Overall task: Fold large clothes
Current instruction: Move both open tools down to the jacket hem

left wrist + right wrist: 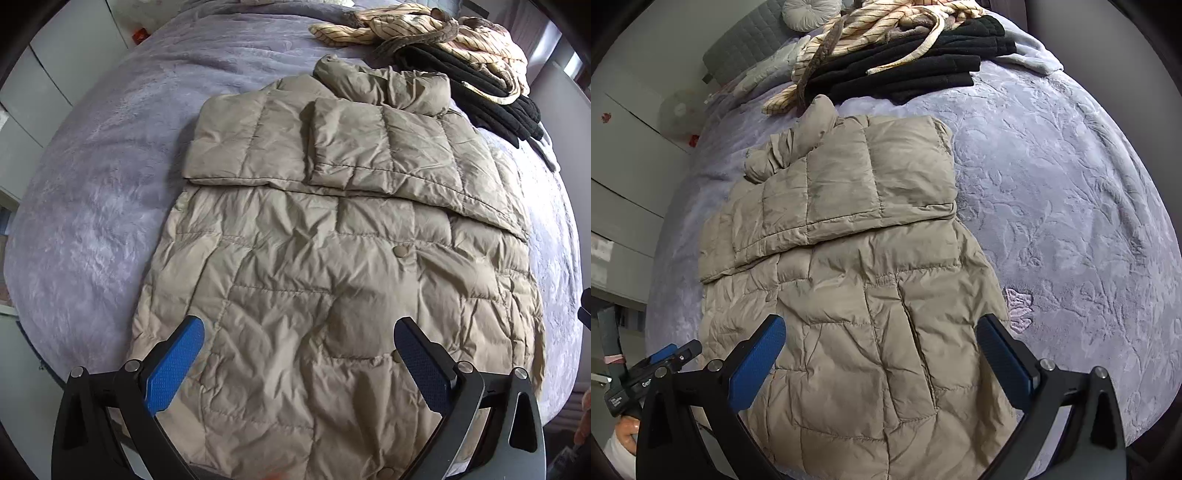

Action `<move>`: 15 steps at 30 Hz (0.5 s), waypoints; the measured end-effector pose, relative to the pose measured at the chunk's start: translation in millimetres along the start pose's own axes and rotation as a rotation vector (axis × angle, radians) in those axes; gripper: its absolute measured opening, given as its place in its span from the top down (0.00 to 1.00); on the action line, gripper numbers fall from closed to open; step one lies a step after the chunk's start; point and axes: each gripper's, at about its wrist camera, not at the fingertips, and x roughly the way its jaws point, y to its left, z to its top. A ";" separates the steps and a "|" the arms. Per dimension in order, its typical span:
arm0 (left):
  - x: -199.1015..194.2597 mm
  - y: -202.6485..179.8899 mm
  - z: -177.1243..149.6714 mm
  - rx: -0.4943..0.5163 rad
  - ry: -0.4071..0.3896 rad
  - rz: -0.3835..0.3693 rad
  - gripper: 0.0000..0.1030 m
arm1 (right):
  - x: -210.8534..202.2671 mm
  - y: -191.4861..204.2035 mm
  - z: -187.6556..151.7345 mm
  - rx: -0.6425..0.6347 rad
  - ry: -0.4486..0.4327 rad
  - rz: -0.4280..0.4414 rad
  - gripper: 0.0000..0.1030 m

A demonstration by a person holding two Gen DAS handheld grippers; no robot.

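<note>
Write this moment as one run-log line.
left gripper open | right gripper open | puffer jacket sleeves folded in, flat on bed

White lettering is showing on the black body of the other handheld gripper (pixel 646 380) at the lower left edge of the right wrist view, but it is reading only as a fragment like "Ge" beside a small illegible label. Nothing else is carrying readable text.

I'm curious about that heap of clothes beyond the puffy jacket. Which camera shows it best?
The right wrist view: the pile of clothes, cream striped fabric on folded black garments, sits near top centre, nearly whole. The left wrist view pushes the same pile into the warped top-right corner, behind the jacket.
</note>
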 end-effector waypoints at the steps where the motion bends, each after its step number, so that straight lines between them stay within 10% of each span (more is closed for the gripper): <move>1: -1.0 3.5 -1.6 -0.006 -0.001 0.002 0.00 | 1.9 2.0 -1.8 0.005 0.017 0.004 0.00; 15: 1.2 53.6 -40.5 0.017 0.025 -0.069 0.00 | 17.1 14.9 -62.7 0.206 0.110 0.079 0.00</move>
